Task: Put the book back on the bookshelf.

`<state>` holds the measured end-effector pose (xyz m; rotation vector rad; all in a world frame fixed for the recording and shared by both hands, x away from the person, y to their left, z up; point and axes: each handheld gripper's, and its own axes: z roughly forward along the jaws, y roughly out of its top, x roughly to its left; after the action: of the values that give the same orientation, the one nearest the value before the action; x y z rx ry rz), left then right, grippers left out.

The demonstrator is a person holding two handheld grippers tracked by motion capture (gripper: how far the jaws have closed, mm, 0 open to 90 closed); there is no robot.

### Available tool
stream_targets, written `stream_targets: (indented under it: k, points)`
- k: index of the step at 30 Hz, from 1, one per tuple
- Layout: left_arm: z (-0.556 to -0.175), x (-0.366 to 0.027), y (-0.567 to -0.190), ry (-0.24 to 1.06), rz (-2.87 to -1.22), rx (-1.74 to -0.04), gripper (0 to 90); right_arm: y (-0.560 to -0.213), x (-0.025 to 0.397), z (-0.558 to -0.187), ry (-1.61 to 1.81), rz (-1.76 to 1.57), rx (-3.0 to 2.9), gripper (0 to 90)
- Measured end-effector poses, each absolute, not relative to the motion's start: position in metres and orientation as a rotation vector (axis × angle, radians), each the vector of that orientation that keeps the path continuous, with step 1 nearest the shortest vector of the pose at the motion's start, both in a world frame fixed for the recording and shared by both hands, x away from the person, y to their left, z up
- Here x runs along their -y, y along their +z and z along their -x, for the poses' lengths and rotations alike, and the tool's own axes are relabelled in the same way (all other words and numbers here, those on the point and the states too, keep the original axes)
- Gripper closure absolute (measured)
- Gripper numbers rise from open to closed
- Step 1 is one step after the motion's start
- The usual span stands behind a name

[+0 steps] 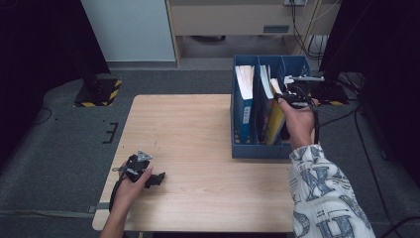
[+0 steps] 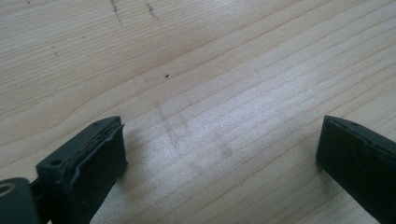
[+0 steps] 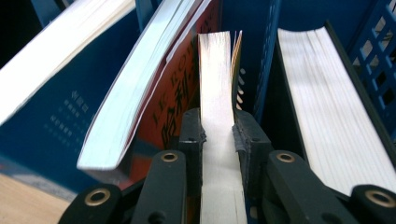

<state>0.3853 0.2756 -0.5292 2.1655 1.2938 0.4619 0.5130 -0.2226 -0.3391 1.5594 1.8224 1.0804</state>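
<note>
Two tools: right tool [image 3: 218,135] clamps the yellow book [image 3: 215,79] in the blue file rack [image 1: 241,147] at 2 o'clock; left tool [image 2: 219,154] rests released on the worktop [image 1: 198,129]. Next: lift the book straight up, clear of neighbouring books.

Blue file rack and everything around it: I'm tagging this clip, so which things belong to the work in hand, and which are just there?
In the job:
right gripper
yellow book
blue file rack

Just there:
left gripper
other books
table

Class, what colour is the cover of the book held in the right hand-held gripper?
Yellow cover, clearest in the high view.
</note>
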Motion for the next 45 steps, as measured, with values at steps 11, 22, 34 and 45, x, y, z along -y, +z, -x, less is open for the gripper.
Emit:
stream_targets:
  k: [11,22,34,45]
  points:
    - [-0.386,-0.276,-0.529,0.462,-2.170,-1.288,0.5,-0.344,0.219,-0.530,1.090,-1.560,-1.778,75.3]
    - [-0.386,-0.275,-0.529,0.460,-2.173,-1.284,1.2,-0.348,0.217,-0.534,1.081,-1.566,-1.798,75.0]
    - [-0.386,-0.275,-0.529,0.459,-2.168,-1.287,1.2,-0.347,0.218,-0.531,1.122,-1.584,-1.816,71.5]
    - [-0.386,-0.275,-0.529,0.458,-2.166,-1.290,1.1,-0.344,0.222,-0.517,1.142,-1.576,-1.854,66.9]
